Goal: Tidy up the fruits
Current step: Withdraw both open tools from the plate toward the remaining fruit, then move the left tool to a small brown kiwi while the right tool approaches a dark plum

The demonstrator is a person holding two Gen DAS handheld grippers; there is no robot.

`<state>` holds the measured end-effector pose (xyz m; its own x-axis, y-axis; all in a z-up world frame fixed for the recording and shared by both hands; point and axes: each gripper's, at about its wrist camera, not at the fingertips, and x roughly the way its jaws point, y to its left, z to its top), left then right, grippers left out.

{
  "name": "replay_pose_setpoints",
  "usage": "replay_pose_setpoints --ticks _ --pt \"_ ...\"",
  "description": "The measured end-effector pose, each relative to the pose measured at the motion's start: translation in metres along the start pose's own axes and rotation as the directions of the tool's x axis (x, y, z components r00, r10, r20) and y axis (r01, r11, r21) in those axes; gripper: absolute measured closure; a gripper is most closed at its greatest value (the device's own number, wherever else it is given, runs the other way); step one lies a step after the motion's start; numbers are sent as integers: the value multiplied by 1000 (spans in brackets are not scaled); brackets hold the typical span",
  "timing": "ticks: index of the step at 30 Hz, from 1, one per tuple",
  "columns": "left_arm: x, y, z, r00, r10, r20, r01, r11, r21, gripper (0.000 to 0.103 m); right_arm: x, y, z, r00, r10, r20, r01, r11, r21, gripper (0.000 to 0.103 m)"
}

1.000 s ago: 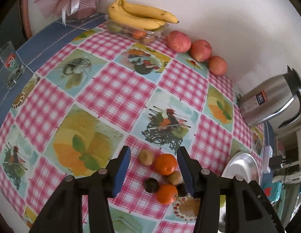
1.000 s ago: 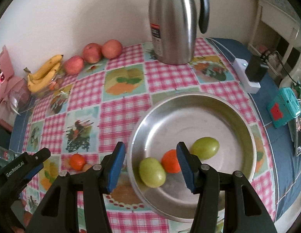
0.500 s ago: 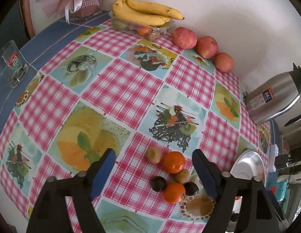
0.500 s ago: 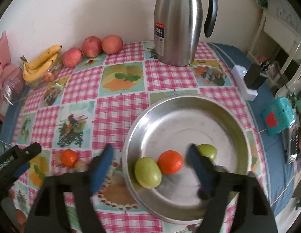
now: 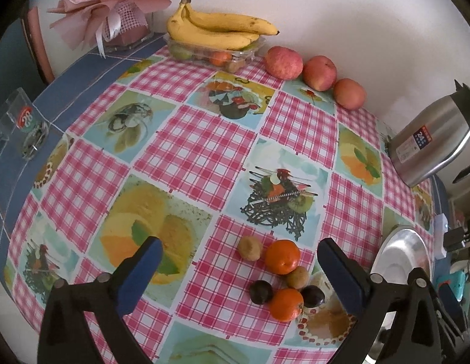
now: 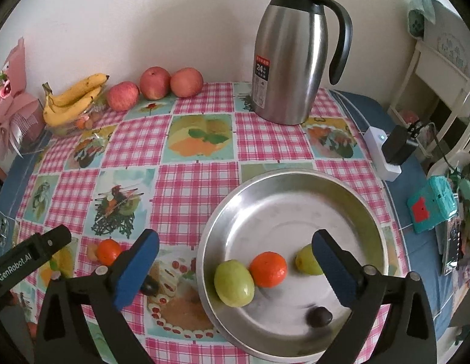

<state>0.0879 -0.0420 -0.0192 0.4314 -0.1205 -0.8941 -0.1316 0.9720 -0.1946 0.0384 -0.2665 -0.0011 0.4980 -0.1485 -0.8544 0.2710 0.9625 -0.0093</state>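
The dark plum [image 6: 318, 316] now lies in the steel bowl [image 6: 295, 179], lower right of the frame — my right fingers [image 6: 235, 265] have spread wide, released. My left fingers [image 5: 239, 265] have spread too, empty, over the table's [image 5: 198, 148] remaining cluster [image 5: 280, 276].

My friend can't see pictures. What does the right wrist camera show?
An open gripper hovers over a metal bowl holding two green fruits, an orange and a dark plum. A steel jug, apples and bananas stand behind.

Loose fruit cluster [image 5: 280, 276] left of bowl [image 6: 350, 194], kettle [image 6: 288, 51] behind
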Motion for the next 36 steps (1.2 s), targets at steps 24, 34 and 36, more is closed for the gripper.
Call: replay_pose_setpoints --ticks 24,34,36 --pt "-11 27 10 1000 4 -19 -4 1000 27 0 11 61 -12 986 143 -89 -151 983 -100 2" --pt "5 42 10 997 -5 -75 3 999 -34 0 26 82 -20 971 203 -127 -218 968 -120 3" --pt "9 41 10 996 -7 -84 4 999 -35 0 27 82 -19 967 224 -122 -237 965 -111 3"
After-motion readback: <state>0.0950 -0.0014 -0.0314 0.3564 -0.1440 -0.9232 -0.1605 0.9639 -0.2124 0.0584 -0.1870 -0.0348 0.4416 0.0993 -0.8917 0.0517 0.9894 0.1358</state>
